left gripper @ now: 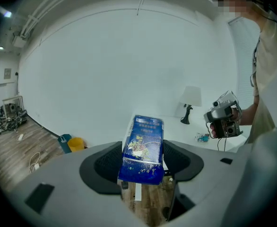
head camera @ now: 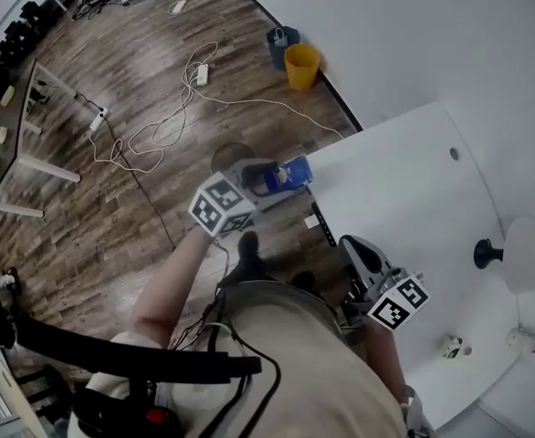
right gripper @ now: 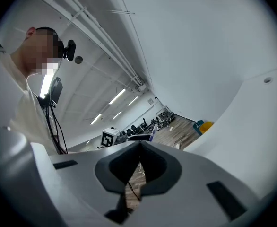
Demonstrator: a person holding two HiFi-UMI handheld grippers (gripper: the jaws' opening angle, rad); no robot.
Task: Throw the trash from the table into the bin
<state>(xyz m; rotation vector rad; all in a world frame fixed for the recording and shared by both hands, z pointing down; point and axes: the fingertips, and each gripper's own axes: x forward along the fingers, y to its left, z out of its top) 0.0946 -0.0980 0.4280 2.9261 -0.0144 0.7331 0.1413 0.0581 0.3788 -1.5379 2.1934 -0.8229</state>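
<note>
Here, clamping a blue packet (left gripper: 142,148) in the left gripper (left gripper: 141,163) fingers, holding it over wooden floor (head camera: 140,80) beside the white bench (head camera: 404,181), well apart from the yellow bin (head camera: 301,65), pressing right gripper (right gripper: 139,150) fingers together, empty.

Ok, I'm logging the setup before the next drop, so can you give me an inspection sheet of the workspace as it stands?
Surface: white table, curved edge.
Job's things: blue packet held just off the table's edge; crumpled scrap on the table; yellow bin and blue bin side by side at the wall.
Clutter: lamp on the table; small white object near the scrap, too small to identify.
Grippers: left gripper shut on the packet; right gripper shut, empty.
Cables: white cables and power strip loose on the floor.
Surroundings: wooden floor, white wall.
</note>
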